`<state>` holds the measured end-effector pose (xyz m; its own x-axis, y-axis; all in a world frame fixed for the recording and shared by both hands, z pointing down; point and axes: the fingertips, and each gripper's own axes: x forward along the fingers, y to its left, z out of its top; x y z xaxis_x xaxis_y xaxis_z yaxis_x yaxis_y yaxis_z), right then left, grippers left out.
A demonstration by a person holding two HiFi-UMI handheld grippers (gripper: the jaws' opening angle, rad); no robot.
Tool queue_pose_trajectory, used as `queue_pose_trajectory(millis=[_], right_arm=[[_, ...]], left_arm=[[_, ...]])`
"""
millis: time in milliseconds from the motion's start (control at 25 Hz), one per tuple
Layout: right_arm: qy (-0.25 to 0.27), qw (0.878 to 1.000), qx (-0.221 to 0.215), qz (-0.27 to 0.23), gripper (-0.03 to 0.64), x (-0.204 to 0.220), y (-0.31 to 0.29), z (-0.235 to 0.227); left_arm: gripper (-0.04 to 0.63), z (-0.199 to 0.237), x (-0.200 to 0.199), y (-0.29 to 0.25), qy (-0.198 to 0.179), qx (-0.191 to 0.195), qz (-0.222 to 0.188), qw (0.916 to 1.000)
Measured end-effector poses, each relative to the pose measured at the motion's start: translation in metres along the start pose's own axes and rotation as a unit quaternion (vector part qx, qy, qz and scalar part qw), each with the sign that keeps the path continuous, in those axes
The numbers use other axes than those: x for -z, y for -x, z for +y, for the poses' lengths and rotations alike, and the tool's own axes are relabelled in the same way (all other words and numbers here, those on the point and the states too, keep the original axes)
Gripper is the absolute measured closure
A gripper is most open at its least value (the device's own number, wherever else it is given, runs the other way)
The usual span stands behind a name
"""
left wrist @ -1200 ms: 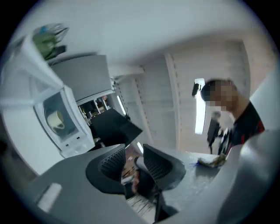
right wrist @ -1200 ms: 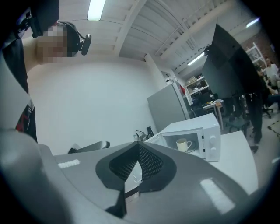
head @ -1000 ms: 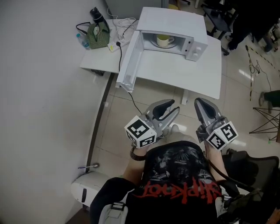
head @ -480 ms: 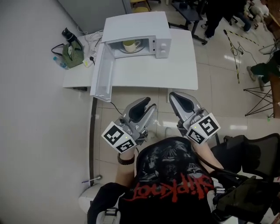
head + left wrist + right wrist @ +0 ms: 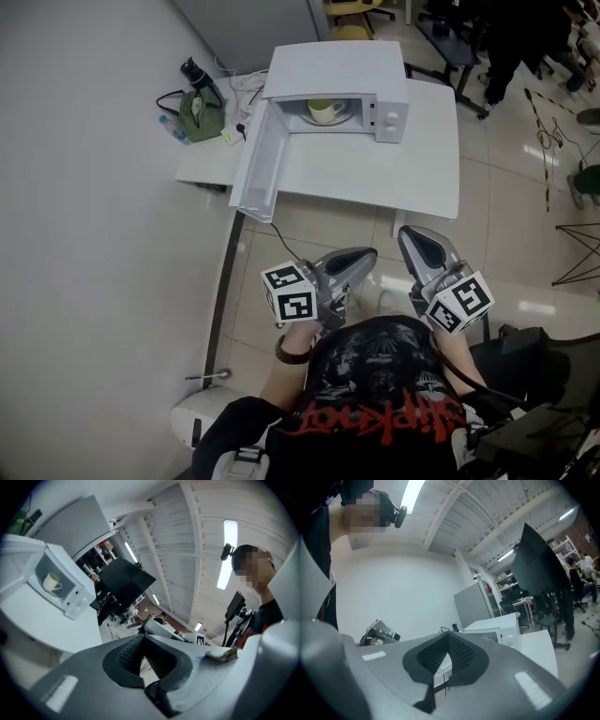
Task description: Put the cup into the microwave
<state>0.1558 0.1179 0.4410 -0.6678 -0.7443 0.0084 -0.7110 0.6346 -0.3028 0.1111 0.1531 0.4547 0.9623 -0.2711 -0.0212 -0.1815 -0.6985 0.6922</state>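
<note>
A pale cup (image 5: 325,111) stands inside the white microwave (image 5: 387,82) on the white table (image 5: 412,183). The microwave's door (image 5: 257,169) hangs wide open to the left. Both grippers are held near the person's body, well short of the table and over the floor. My left gripper (image 5: 364,255) is shut with nothing in it, and so is my right gripper (image 5: 412,234). In the left gripper view the cup (image 5: 52,581) shows far off at the left inside the microwave (image 5: 75,603), beyond the closed left gripper (image 5: 143,654). The right gripper (image 5: 448,649) points towards the microwave (image 5: 502,626).
A green bag (image 5: 200,114), a dark bottle (image 5: 191,69) and cables (image 5: 246,86) lie on the table's back left. A white wall runs along the left. A white device (image 5: 192,412) sits on the floor at the lower left. Chairs and people (image 5: 511,37) are at the back right.
My left gripper has rolled, its marker cube has turned, and its slightly parted jaws have closed. Both grippers sit farther from the table in the head view, which has also shifted.
</note>
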Motion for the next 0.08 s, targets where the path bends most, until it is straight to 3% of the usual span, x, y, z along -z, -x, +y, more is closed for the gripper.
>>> queue_pose_trajectory(millis=[80], right_arm=[[-0.006,1.0,-0.008,0.005,0.623,0.005,0.0,0.001]], left_arm=[[0.595,0.013,0.023,-0.003,0.024,-0.019,0.043,0.9986]])
